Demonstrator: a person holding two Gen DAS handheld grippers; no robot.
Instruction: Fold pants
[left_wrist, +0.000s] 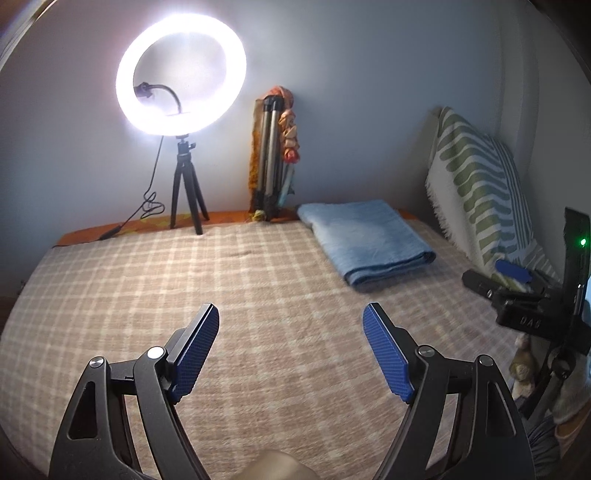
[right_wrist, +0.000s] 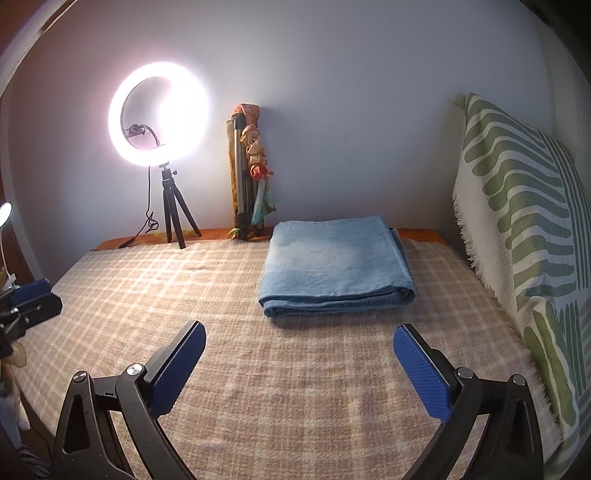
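The folded blue pants (right_wrist: 334, 264) are lying in a neat rectangular stack on the checked beige bedspread (right_wrist: 184, 295), toward its far edge, with the fold facing the grippers and the far end of the stack sitting near the wall. Taking the pants as the landmark: the lit ring light (right_wrist: 159, 114) on its small black tripod is standing well to their left at the far edge of the bed, a folded silver tripod (right_wrist: 242, 173) draped with colourful cloth is leaning against the wall just beyond their far left corner, and a green-and-white patterned throw (right_wrist: 517, 206) is rising on their right. The right gripper (right_wrist: 299, 354) is hovering over the bedspread just short of the pants' near fold, its blue pads spread wide and holding nothing. The left gripper (left_wrist: 291, 343) is hanging further left of the pants and well short of them, its jaws likewise standing wide apart and empty, touching no cloth.
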